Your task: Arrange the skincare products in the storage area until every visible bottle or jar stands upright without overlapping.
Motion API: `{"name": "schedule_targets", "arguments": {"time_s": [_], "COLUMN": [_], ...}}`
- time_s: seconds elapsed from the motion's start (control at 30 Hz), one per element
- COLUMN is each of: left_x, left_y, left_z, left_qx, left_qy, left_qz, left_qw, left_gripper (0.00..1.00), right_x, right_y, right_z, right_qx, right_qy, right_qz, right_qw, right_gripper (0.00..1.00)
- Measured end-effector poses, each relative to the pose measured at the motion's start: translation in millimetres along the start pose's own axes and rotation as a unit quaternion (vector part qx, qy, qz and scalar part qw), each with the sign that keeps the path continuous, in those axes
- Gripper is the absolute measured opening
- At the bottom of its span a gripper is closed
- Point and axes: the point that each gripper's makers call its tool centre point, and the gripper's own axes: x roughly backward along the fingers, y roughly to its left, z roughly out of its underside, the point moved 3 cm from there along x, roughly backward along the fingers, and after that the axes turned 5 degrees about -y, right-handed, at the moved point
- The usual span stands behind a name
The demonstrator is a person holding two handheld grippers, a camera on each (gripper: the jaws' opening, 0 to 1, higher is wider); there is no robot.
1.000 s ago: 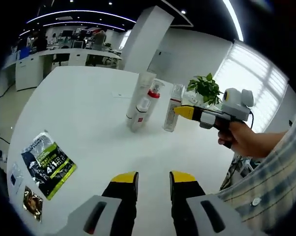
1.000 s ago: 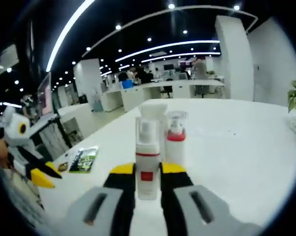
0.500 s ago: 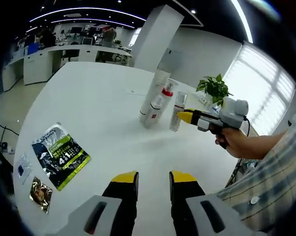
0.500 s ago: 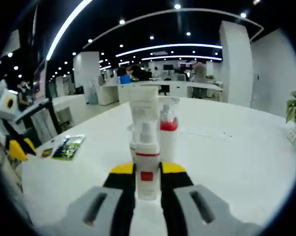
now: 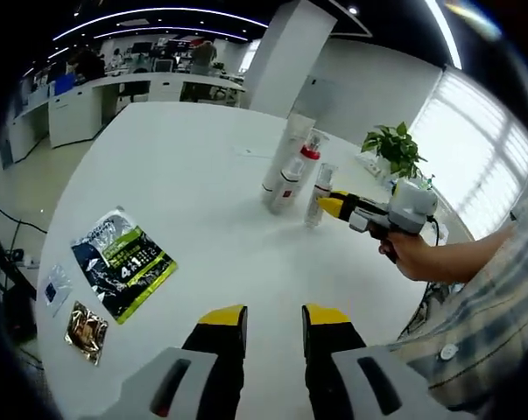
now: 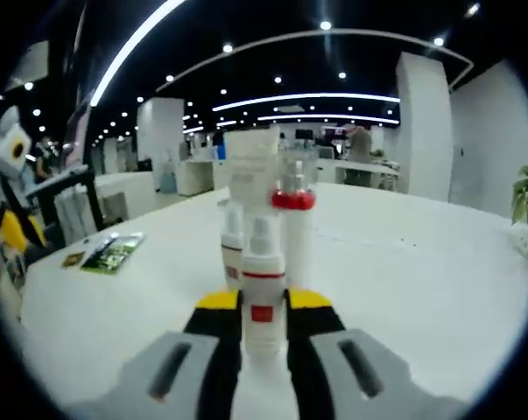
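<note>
In the right gripper view, the right gripper (image 6: 264, 306) held a small clear pump bottle (image 6: 264, 293) between its two yellow-tipped jaws. The jaws pressed on both sides of the bottle's lower part, where a red label was seen, and the bottle stood upright. Just behind it stood three other products close together: a white tube (image 6: 249, 171) with a wide flat top, a bottle with a red collar (image 6: 293, 229) and clear cap, and a smaller white bottle (image 6: 232, 254) on the left side. Whether these touched each other I cannot tell.

In the left gripper view, the same group was seen from further away, on the far half of the round white tabletop (image 5: 185, 184), toward its far right edge. The white tube (image 5: 284, 164) and the bottle with a red collar (image 5: 296, 175) appeared to lean in this view, but the lens bends the picture there, so I cannot be sure. The pump bottle (image 5: 317, 195) was beside them, with the right gripper (image 5: 331, 206) closed on it, held by a person's hand (image 5: 421, 258) in a checked sleeve.

The left gripper (image 5: 273, 317) hovered above the near part of the tabletop. Its jaws stood a little apart with nothing between them.

Near the left edge of the tabletop lay a green and black packet (image 5: 123, 262), a small gold sachet (image 5: 86, 328) and a small clear sachet (image 5: 54, 287). A potted plant (image 5: 395, 153) stood near the far right edge.
</note>
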Motion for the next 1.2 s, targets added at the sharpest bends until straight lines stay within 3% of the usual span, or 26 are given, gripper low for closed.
{"name": "schedule_targets", "arguments": {"time_s": [0.5,0.67,0.73,0.77,0.8,0.93,1.0,1.2], "left_x": [-3,-4,-5,-5,-5,-5,-4,-5], "left_y": [-3.6,-1.7,-2.0,-2.1,-2.1,-2.4,-2.2,-2.5], "left_z": [2.7,2.8,1.2,0.7,0.5,3.7,5.2,7.6], "left_qx": [-0.007,-0.007,-0.004,-0.003,-0.003,-0.002,0.001,0.004], "left_qy": [0.006,0.008,0.003,0.002,0.001,0.004,0.004,0.005], "left_qz": [-0.008,-0.009,-0.009,-0.009,-0.009,-0.008,-0.007,-0.006], "left_qw": [0.9999,0.9999,0.9999,1.0,1.0,1.0,1.0,1.0], "left_gripper": [0.26,0.25,0.25,0.25,0.25,0.25,0.25,0.25], "right_x": [10,18,24,25,26,26,24,25], "right_y": [3,2,0,7,6,12,11,9], "right_z": [10.7,31.1,41.8,42.4,41.0,47.4,46.9,52.0], "right_qx": [0.024,0.033,0.025,-0.011,0.012,0.006,-0.02,-0.004], "right_qy": [-0.017,0.022,0.054,0.055,0.045,0.07,0.061,0.081], "right_qz": [-0.01,-0.012,-0.01,-0.016,-0.011,-0.022,-0.022,-0.022], "right_qw": [0.9995,0.9991,0.9982,0.9983,0.9989,0.9973,0.9977,0.9964], "right_gripper": [0.16,0.14,0.02,0.0,0.0,0.0,0.01,0.04]}}
